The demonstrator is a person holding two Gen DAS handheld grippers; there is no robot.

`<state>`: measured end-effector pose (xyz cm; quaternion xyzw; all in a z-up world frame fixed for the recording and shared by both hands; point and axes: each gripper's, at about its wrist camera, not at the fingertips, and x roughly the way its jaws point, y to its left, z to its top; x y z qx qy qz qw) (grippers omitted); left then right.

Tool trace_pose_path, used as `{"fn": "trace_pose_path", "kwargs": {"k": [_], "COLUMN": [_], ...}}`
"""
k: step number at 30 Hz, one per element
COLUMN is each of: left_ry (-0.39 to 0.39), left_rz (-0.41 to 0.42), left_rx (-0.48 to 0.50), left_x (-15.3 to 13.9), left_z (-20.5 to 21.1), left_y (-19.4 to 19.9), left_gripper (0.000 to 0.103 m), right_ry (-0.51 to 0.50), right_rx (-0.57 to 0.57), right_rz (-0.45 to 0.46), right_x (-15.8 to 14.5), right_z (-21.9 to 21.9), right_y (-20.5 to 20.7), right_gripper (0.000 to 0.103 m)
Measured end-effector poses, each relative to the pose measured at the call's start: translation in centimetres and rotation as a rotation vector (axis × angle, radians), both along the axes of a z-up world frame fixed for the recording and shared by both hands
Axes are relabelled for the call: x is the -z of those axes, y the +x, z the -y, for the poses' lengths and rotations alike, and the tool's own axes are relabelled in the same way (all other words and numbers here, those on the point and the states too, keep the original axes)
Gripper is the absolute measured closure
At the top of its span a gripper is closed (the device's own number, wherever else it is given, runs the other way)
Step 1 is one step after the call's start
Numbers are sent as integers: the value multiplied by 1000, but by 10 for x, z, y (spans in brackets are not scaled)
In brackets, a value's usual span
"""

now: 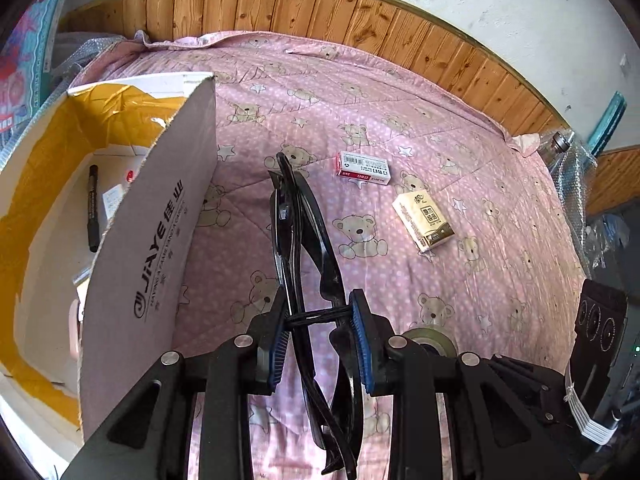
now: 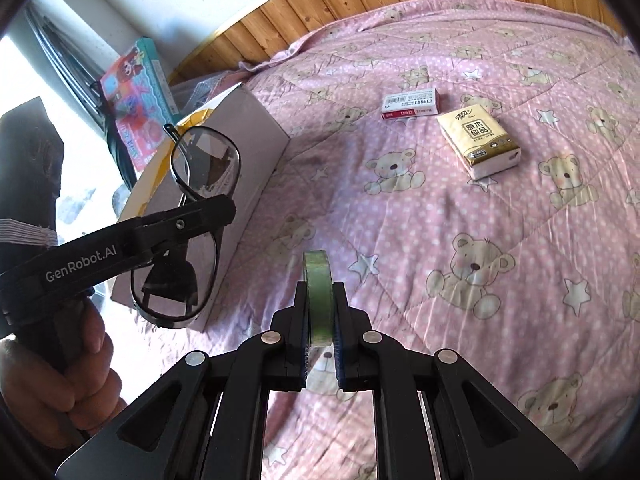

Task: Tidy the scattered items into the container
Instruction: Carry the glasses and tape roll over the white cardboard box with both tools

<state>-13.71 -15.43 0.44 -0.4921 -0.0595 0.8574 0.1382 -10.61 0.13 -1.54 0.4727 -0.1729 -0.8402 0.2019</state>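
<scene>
my left gripper [image 1: 320,336] is clamped on the black glasses [image 1: 304,248] just beside the cardboard box [image 1: 148,264], whose near wall stands between them and the marker [image 1: 93,208] inside. my right gripper [image 2: 320,320] pinches a green tape roll [image 2: 318,296]. a staple box [image 1: 363,168] and tissue pack [image 1: 424,222] lie apart on the pink quilt [image 1: 460,280].

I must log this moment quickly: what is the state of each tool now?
Left tool: closed on the glasses.
Right tool: closed on the roll of green tape.
</scene>
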Motion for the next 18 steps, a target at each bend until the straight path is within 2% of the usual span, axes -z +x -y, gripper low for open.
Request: {"fn": "trace_pose_path", "kwargs": {"k": [18], "left_ry": [7], "left_rz": [-114], "left_rx": [57], "left_x": [-51], "left_z": [7], "left_y": [80], "left_gripper": [73], "right_ry": [25], "right_rx": [-20], "right_rz": [-79], "right_x": [-42], "right_z": [21], "right_y": [67], "right_gripper": [93]}}
